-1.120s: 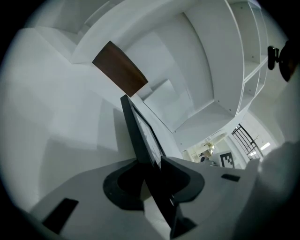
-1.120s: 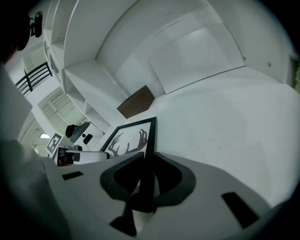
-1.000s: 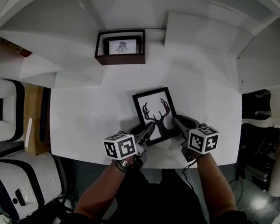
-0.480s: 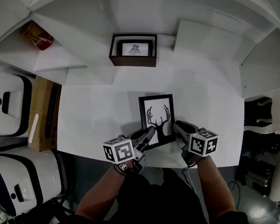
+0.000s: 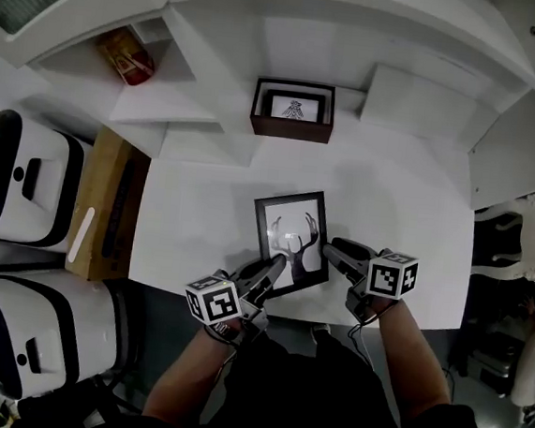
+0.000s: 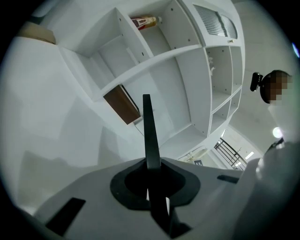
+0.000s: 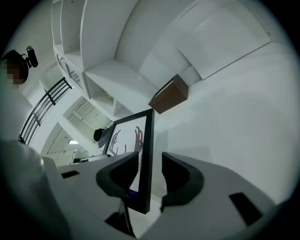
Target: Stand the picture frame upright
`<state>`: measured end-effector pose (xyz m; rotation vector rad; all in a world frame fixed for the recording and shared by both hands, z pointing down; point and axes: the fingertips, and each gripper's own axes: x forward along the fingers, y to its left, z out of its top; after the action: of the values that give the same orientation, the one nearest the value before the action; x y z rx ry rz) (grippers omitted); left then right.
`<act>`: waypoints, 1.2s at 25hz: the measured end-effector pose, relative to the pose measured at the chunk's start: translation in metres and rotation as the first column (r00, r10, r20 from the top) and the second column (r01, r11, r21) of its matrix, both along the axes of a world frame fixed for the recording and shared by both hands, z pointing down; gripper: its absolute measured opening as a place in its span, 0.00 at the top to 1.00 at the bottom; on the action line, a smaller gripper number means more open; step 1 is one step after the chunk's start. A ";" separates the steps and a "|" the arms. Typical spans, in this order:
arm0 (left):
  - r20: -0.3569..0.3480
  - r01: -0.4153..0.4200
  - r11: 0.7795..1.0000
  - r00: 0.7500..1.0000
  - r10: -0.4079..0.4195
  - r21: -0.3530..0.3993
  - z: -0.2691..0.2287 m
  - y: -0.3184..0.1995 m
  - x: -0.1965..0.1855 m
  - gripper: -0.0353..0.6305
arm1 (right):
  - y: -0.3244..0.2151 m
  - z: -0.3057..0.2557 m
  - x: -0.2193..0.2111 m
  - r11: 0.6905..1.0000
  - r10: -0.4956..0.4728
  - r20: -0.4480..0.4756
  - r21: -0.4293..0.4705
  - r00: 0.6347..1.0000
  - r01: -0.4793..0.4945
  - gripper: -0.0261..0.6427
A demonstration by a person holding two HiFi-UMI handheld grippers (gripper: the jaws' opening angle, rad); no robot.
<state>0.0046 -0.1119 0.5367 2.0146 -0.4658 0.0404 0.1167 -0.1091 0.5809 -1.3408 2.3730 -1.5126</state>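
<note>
The black picture frame [image 5: 291,242] with an antler drawing is tilted up off the white table [image 5: 192,220], near the table's front edge. My left gripper [image 5: 272,267] is shut on the frame's left edge. In the left gripper view that edge [image 6: 149,136] is a thin black bar running into the closed jaws of the left gripper [image 6: 152,187]. My right gripper [image 5: 332,252] is at the frame's right edge and its jaws are opening. In the right gripper view the frame [image 7: 136,140] stands between the pads of the right gripper [image 7: 149,176], with a gap on each side.
A brown frame [image 5: 293,110] stands on the low shelf step behind the table; it also shows as the brown frame [image 6: 123,104] and the brown frame [image 7: 169,94]. A red packet [image 5: 128,54] lies on a shelf. White machines [image 5: 21,185] and a cardboard box [image 5: 108,207] stand at the left.
The frame has swung from skewed to nearly square with the table. The right jaws have spread off its right edge. Both grippers stay at its lower corners.
</note>
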 end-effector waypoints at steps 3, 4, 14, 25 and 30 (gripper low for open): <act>-0.038 -0.006 1.000 0.999 0.007 0.028 -0.016 0.000 -0.018 0.90 | -0.008 -0.014 -0.026 0.999 -0.038 0.047 0.017 0.998 0.037 0.73; -0.050 -0.011 0.999 0.999 0.013 0.039 -0.022 -0.001 -0.024 0.90 | -0.011 -0.019 -0.033 0.999 -0.048 0.064 0.024 0.997 0.047 0.73; -0.099 -0.069 0.992 0.992 0.080 0.109 -0.049 -0.015 -0.069 0.90 | -0.026 -0.059 -0.087 0.984 -0.158 0.162 0.114 0.974 0.140 0.78; 0.081 -0.208 0.953 0.977 0.195 0.218 -0.042 -0.039 -0.105 0.87 | -0.040 -0.072 -0.121 0.970 -0.140 -0.037 0.195 0.989 0.145 0.85; 0.199 -0.280 0.917 0.953 0.229 0.284 -0.038 -0.053 -0.119 0.82 | -0.044 -0.073 -0.135 0.970 -0.105 -0.072 0.214 0.992 0.118 0.86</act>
<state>-0.1144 -0.1653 0.4991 2.3849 -0.3209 0.3122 -0.0179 -0.1534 0.5078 -1.2402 2.6015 -1.2041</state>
